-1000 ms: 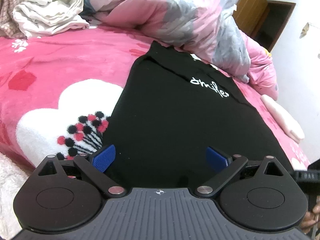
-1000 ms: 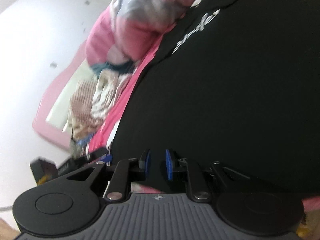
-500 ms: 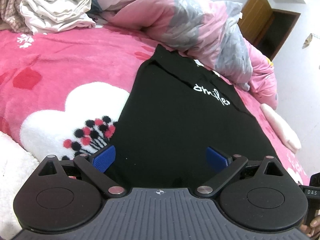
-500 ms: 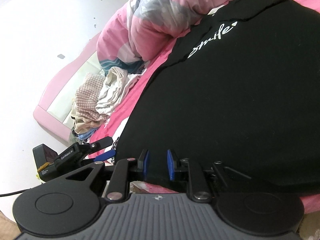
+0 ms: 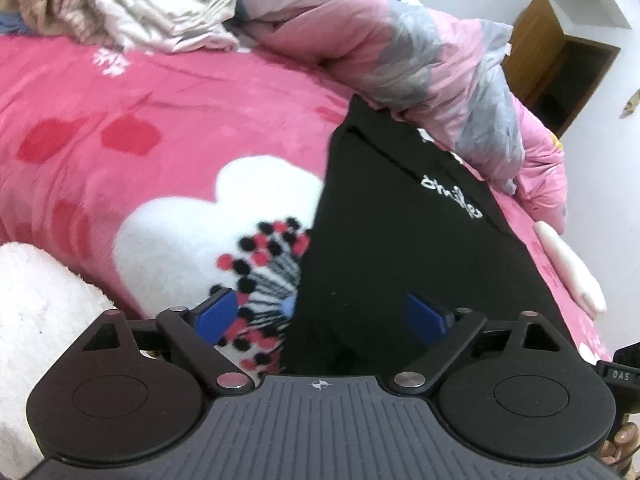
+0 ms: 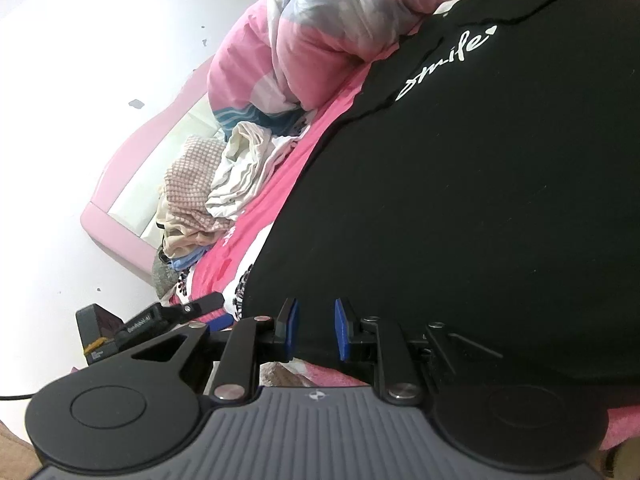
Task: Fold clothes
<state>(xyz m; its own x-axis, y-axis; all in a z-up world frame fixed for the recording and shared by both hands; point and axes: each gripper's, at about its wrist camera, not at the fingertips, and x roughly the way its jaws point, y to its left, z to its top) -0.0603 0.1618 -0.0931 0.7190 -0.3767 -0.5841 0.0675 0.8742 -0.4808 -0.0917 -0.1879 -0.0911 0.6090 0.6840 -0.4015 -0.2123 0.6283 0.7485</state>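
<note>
Nearest the cameras, the right tool [image 6: 313, 330] has its jaws narrowed to a small gap over the black T-shirt's [image 6: 460, 200] near hem, looks like a pinch to lift it for a fold though I can't tell if the pads actually bite, while the left tool [image 5: 324, 314] is wide apart, has just been closing a bit, and straddles the shirt's left edge with nothing gripped. The shirt lies flat on the pink bed blanket [image 5: 160, 128], print side up. Farther back there's a bunched duvet [image 5: 400, 40] and a pile of unfolded clothes [image 5: 160, 12]; no baskets or containers anywhere.
</note>
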